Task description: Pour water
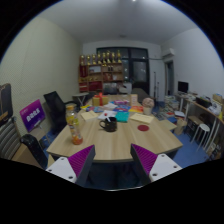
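Gripper view shows the tongs (112,165) held high and well back from a long wooden table (110,140), spread wide with nothing between the two purple pads (82,160). The table carries the task's likely things: a tall bottle with an orange base (74,124) stands near the table's left edge, and a teal cup (122,116) sits near the table's middle, well apart from the bottle. Papers and small objects lie around the cup, too small to name. Black chairs (52,104) stand at the table's left side, and shelves (104,68) line the wall beyond the table's far end.

Judging from here, the approach is the risk. The bottle stands close to the table's edge, so a sideways nudge from one finger could tip it off. The chairs beside the table could also snag the tongs on the way in.
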The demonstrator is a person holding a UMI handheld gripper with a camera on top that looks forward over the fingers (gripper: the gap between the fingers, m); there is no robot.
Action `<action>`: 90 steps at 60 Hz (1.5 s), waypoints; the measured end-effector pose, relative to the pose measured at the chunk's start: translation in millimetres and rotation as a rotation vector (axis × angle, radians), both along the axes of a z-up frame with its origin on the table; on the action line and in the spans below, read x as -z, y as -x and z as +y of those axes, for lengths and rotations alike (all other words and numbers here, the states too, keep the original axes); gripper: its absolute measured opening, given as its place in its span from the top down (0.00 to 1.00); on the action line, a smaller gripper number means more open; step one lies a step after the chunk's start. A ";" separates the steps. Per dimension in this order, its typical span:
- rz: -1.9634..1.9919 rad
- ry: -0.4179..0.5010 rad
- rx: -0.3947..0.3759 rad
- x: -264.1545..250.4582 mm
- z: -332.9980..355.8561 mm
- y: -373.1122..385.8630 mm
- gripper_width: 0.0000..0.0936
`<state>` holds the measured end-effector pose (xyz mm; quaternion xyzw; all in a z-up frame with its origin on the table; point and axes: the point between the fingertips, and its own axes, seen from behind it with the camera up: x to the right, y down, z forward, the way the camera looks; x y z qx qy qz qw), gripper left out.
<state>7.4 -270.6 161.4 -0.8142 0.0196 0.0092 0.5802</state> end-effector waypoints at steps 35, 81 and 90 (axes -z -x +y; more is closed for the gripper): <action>-0.012 -0.169 -0.081 90.2 265.1 212.4 0.18; 1.233 -0.118 0.082 -62.5 399.4 219.9 0.66; 1.740 -0.086 0.163 -33.1 415.3 166.8 0.66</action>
